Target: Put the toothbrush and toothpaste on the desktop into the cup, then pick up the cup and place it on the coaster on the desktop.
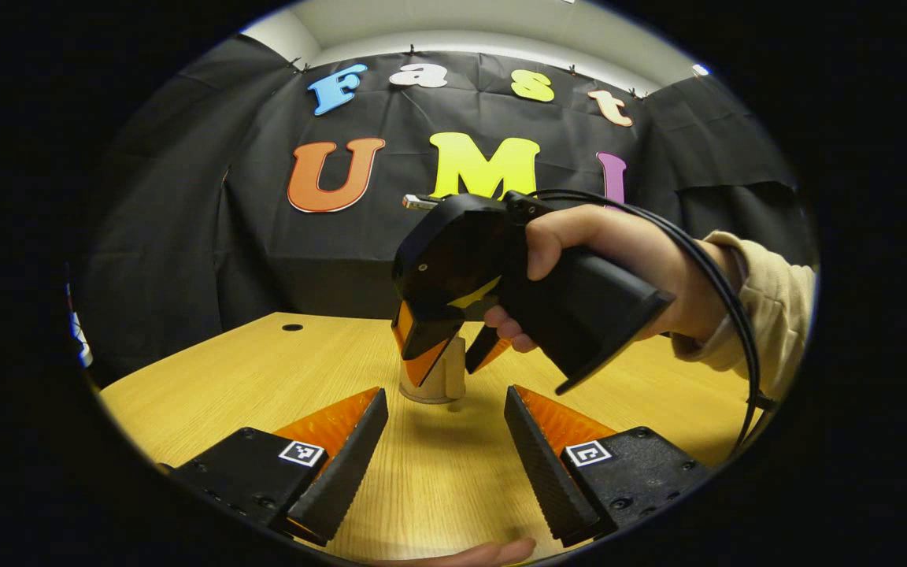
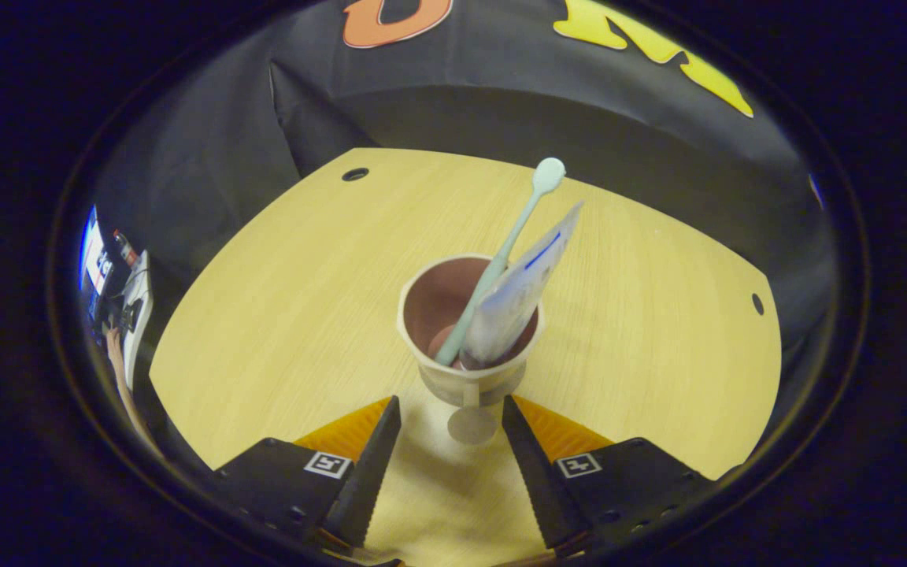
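Grabbing the cup (image 2: 465, 346) is the step in hand, I'd say — the toothbrush (image 2: 505, 252) and toothpaste (image 2: 518, 295) are already standing in it, leaning toward its far side. The cup sits upright on the bench (image 2: 280, 315), just ahead of the right gripper (image 2: 448, 441), whose fingers are spread wide with nothing between them. In the left gripper view that gripper hangs tilted down over the cup (image 1: 434, 378), fingers either side but not touching as far as I can tell. The left gripper (image 1: 446, 441) is open wide too, near the cup on the near side, holding nothing.

My take: come lower so the fingers straddle the cup's wall well below the rim, close gently — it looks thin — and lift straight so the tall stuff doesn't tip it. Can't make out the coaster anywhere.
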A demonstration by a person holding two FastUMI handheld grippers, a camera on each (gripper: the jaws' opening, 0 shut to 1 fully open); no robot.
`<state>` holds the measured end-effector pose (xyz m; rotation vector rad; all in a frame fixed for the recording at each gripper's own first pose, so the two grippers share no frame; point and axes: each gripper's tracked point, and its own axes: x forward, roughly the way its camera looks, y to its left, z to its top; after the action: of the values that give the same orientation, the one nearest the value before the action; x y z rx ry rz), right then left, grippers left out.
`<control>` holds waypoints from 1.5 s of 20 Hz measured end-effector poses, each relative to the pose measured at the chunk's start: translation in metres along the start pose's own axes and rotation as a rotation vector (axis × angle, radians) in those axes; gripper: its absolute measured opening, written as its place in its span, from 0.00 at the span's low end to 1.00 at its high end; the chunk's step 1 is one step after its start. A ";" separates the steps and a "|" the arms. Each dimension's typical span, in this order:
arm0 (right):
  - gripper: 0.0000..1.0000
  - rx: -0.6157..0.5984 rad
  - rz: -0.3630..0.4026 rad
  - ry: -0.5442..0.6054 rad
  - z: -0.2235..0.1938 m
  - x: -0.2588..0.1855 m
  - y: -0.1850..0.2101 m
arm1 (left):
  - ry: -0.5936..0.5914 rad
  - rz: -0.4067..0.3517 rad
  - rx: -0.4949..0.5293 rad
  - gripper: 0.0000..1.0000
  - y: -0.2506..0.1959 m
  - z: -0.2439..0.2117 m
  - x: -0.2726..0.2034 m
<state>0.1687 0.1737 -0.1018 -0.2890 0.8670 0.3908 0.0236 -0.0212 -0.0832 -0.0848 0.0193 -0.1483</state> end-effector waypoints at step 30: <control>0.94 0.171 -0.326 -0.913 -0.121 -0.211 -0.221 | -0.023 0.119 -0.001 0.95 -0.010 0.052 0.016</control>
<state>0.0620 -0.1165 0.0085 -0.0657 -0.0506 0.1090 0.0394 -0.0296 -0.0308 -0.0864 0.0010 -0.0287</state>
